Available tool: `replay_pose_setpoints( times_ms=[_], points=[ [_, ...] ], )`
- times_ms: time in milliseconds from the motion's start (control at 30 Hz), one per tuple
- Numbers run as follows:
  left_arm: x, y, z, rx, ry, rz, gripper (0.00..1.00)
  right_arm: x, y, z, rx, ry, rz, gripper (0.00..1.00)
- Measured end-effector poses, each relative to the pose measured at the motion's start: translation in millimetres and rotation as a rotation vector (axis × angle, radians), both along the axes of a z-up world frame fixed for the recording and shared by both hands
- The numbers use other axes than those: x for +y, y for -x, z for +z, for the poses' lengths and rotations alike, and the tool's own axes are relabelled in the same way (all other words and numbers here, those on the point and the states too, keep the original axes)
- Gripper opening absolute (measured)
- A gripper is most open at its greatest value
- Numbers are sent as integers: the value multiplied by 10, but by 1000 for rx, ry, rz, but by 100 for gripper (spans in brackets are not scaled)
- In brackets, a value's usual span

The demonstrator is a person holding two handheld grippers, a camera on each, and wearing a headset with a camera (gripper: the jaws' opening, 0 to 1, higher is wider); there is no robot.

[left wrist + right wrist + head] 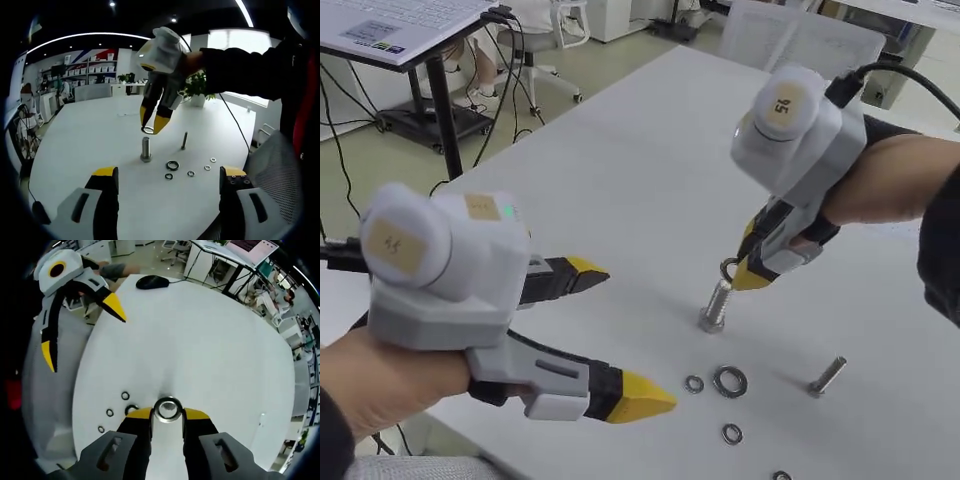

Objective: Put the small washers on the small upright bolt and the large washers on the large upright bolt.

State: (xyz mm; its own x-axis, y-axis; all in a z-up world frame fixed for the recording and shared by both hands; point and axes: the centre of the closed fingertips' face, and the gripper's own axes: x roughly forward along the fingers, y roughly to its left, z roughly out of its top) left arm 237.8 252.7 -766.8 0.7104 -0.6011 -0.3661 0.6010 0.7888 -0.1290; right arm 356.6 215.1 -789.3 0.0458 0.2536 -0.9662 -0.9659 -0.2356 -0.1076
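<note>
Tan sticker (783,105) on my right gripper (745,275) is reading 56; left sticker (395,245) too blurred to read. Right jaws are pinching a large shiny steel ring washer (168,409) just above the large upright grey bolt (715,305). My left gripper (625,335) is hovering, jaws spread wide, empty. Loose steel washers (729,381) are lying on the white table (620,180) near the small upright bolt (828,377)

All views face large bolt (715,305); right perhaps overhead.

Office around a white bench (620,170)
Laptop (405,22) on a black stand (444,100); shelves (95,67) and a plant (200,90) along the wall.
</note>
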Motion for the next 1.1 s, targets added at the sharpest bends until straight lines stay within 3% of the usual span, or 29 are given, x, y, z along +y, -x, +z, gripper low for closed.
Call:
replay_pose_setpoints(
  times_ms=[1100],
  points=[
    [45, 13, -73, 17, 5, 19, 82, 20, -31, -335, 36, 87, 23, 23]
  ],
)
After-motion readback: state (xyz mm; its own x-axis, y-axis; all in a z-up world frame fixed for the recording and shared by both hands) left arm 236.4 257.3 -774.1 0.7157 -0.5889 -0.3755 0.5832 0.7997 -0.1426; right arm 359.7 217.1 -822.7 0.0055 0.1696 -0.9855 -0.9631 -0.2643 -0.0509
